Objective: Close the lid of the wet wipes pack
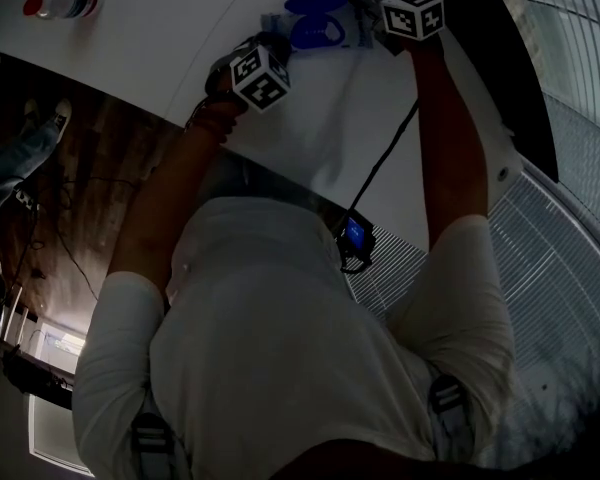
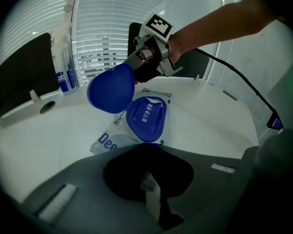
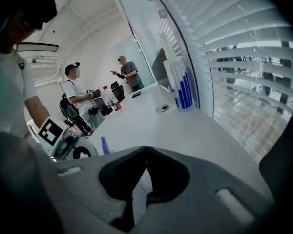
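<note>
Lying flat on the white table (image 2: 210,126), wet wipes pack (image 2: 110,140) — soft film, light, likely to slide. Left gripper (image 2: 149,184) pinches its near edge. Right gripper (image 2: 139,67), jaws together, sits beside the raised blue lid (image 2: 111,88) — stiff hinged flap; press its outer face.

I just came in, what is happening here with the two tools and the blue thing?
A person works at a white table with a gripper in each hand. A wet wipes pack lies flat there, its blue lid standing open. The left gripper has its jaws together at the pack's near edge and seems to pinch it. The right gripper, jaws together and empty, is at the raised lid, probably to push it down. The lid is not closed yet.
</note>
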Demonstrator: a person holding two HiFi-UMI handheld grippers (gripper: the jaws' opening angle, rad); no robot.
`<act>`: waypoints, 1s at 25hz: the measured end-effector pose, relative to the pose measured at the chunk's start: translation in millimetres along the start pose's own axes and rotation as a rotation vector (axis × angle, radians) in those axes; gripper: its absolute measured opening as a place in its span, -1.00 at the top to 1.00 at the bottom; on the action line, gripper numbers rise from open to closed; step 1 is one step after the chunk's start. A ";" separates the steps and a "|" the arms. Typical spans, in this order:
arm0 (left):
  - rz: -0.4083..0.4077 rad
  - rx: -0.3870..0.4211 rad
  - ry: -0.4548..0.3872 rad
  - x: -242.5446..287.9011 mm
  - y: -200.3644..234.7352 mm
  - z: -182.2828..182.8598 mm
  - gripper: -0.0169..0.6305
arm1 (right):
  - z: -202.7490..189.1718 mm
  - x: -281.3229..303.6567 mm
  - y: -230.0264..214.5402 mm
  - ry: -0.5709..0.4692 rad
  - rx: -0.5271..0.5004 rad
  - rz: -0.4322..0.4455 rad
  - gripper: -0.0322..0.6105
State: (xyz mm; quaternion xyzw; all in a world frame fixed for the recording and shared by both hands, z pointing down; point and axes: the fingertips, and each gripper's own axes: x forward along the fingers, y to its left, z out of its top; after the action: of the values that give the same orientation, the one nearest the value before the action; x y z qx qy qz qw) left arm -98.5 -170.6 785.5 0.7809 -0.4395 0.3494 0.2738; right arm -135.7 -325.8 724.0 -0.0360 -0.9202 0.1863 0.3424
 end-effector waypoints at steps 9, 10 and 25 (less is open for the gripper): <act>-0.013 -0.069 -0.026 -1.8 0.0 5.1 0.94 | -30.3 -3.5 66.3 0.183 -0.221 0.120 0.90; -0.017 -0.086 -0.030 -1.9 0.3 5.0 0.94 | -34.6 -3.4 71.1 0.199 -0.234 0.126 0.90; -0.014 -0.147 -0.048 -5.4 1.7 5.9 0.94 | -94.0 3.7 97.6 0.345 -0.313 0.080 0.90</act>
State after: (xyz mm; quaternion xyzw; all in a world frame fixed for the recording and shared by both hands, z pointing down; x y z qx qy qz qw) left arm -100.3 -173.0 777.9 0.7698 -0.4650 0.2954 0.3224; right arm -84.0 -204.6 755.7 -0.1564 -0.8635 0.0459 0.4773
